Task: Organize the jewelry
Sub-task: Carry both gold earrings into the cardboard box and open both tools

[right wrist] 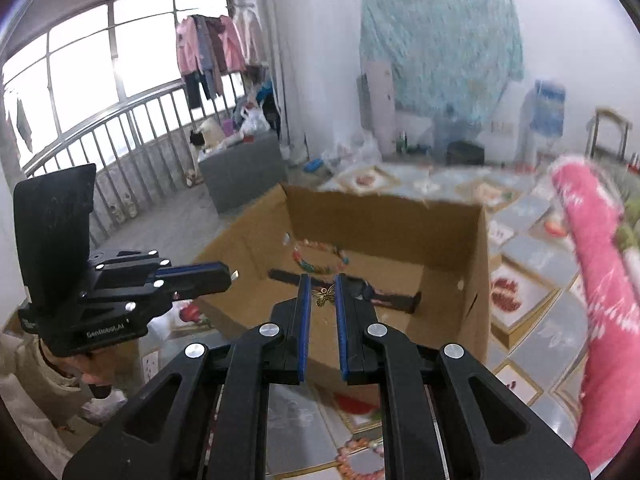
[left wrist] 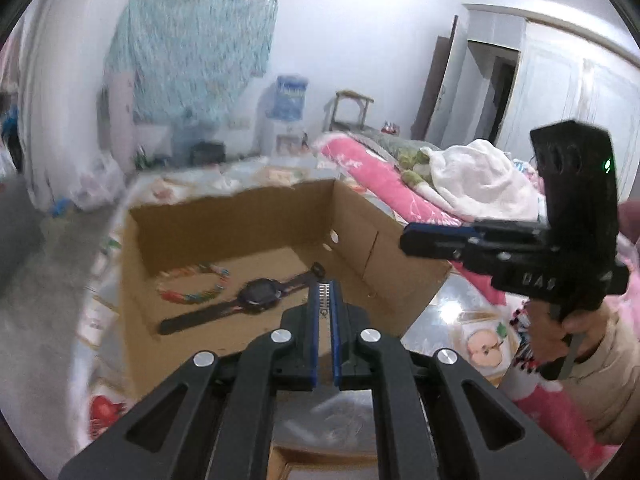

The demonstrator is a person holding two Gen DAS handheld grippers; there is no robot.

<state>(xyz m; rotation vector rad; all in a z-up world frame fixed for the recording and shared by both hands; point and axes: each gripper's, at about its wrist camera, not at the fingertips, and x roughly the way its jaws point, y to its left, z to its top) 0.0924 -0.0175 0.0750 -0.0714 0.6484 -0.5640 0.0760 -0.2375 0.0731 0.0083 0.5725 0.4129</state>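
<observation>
A cardboard box (left wrist: 360, 224) stands on the patterned table; it also shows in the right wrist view (right wrist: 476, 264). Inside lie a black watch (left wrist: 260, 294) and a colourful bead bracelet (left wrist: 200, 292), also seen from the right wrist as the watch (right wrist: 384, 298) and bracelet (right wrist: 320, 260). My left gripper (left wrist: 325, 290) is shut on a small silver metal piece (left wrist: 324, 296) above the box's near edge. My right gripper (right wrist: 322, 296) is shut on a gold butterfly charm (right wrist: 324, 297) over the box. Each gripper shows in the other's view (left wrist: 436, 240) (right wrist: 200, 276).
A pink quilt (left wrist: 384, 184) and white cloth (left wrist: 480, 176) lie to the right of the box. A pink bead bracelet (right wrist: 356, 456) lies on the table (right wrist: 532, 256) below my right gripper. A water dispenser (left wrist: 288, 108) stands by the far wall.
</observation>
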